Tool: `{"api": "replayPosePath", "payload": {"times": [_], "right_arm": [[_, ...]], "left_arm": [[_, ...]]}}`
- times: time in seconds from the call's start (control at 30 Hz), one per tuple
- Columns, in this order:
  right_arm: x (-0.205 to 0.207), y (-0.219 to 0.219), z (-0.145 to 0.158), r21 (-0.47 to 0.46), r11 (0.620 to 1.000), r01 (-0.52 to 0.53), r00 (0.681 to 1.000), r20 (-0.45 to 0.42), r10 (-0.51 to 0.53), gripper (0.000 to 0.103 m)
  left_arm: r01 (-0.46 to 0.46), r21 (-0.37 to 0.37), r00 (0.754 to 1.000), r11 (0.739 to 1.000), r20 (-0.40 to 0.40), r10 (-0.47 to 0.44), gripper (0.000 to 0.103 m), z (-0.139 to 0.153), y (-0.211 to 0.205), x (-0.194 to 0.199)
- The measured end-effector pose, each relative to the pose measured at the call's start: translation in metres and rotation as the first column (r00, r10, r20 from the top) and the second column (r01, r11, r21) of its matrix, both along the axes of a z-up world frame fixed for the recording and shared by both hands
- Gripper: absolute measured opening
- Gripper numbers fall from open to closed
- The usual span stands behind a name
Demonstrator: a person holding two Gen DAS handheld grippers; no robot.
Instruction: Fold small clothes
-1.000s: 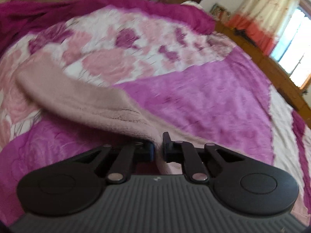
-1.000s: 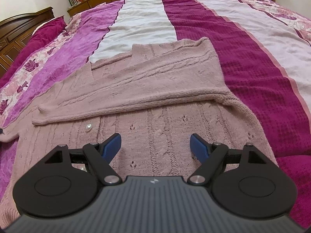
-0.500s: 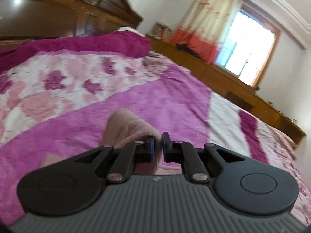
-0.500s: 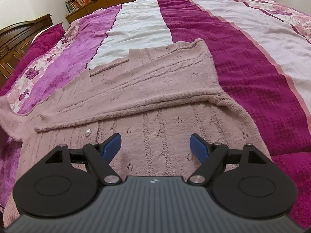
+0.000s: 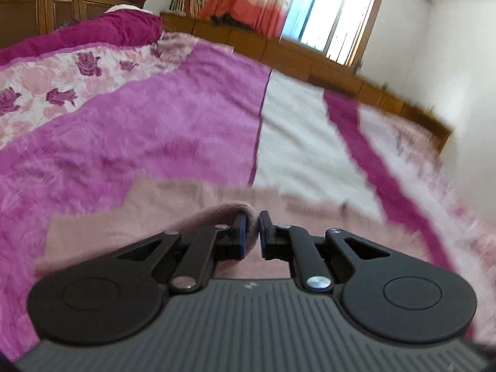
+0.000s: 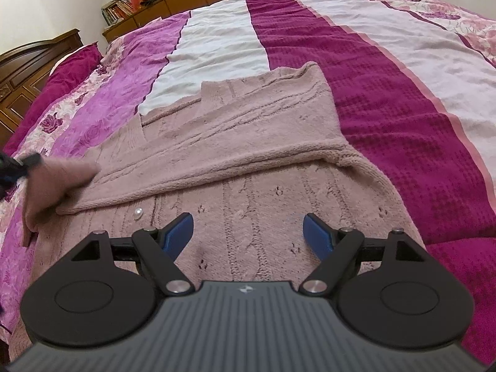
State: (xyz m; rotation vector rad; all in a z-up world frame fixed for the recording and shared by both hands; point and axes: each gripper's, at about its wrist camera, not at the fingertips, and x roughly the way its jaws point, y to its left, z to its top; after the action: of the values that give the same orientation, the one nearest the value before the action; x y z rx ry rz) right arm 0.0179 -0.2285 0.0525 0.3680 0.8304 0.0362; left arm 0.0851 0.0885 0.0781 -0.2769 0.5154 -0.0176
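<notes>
A dusty-pink knitted cardigan (image 6: 248,155) lies spread on the bed, one sleeve folded across its front. My left gripper (image 5: 252,226) is shut on the end of the other sleeve (image 5: 223,214), which bunches over its fingertips above the cardigan's body (image 5: 161,210). In the right wrist view that lifted sleeve (image 6: 59,183) hangs at the left edge, blurred, with the left gripper (image 6: 12,170) partly in view there. My right gripper (image 6: 248,232) hovers open over the cardigan's lower front, nothing between its blue pads (image 6: 178,232). A white button (image 6: 138,214) shows near them.
The bed carries a striped magenta, white and floral blanket (image 6: 387,93). A dark wooden headboard (image 5: 71,3) stands at the left. A low wooden cabinet (image 5: 310,62) with books runs along the far side below a curtained window (image 5: 334,12).
My left gripper has swung right with the sleeve, from over the floral blanket to above the cardigan's body. The sleeve has entered the right wrist view at the left. The right gripper has stayed put.
</notes>
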Motion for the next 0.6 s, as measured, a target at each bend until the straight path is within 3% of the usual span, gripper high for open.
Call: {"api": "replayPosePath", "payload": {"times": [0.07,0.17,0.2,0.27,0.37,0.6], "right_arm": [[0.000,-0.001,-0.001,0.004,1.000,0.002,1.000,0.000,-0.002,0.083],[0.000,-0.002,-0.001,0.009,1.000,0.002,1.000,-0.001,-0.002,0.083],[0.000,-0.002,-0.002,0.009,1.000,0.000,1.000,-0.002,0.000,0.083],[0.001,-0.001,-0.002,0.009,1.000,-0.006,1.000,-0.003,0.006,0.083],[0.005,0.005,0.000,0.010,0.999,-0.032,0.999,0.001,0.032,0.083],[0.018,0.030,0.017,0.036,0.991,-0.131,0.991,0.042,0.130,0.083]], "left_arm": [[-0.007,0.041,0.999,0.999,-0.033,0.008,0.011,-0.013,-0.008,0.000],[0.018,0.024,0.995,1.000,-0.097,-0.015,0.012,-0.027,-0.010,-0.001],[0.027,0.016,0.993,1.000,-0.116,-0.025,0.016,-0.031,-0.009,-0.002],[0.029,0.020,0.989,0.999,-0.144,-0.025,0.034,-0.034,-0.008,-0.008],[0.033,0.047,0.988,0.998,-0.154,-0.025,0.047,-0.034,-0.006,-0.020],[0.019,0.115,0.984,0.993,-0.179,0.002,0.049,-0.022,0.007,-0.051]]}}
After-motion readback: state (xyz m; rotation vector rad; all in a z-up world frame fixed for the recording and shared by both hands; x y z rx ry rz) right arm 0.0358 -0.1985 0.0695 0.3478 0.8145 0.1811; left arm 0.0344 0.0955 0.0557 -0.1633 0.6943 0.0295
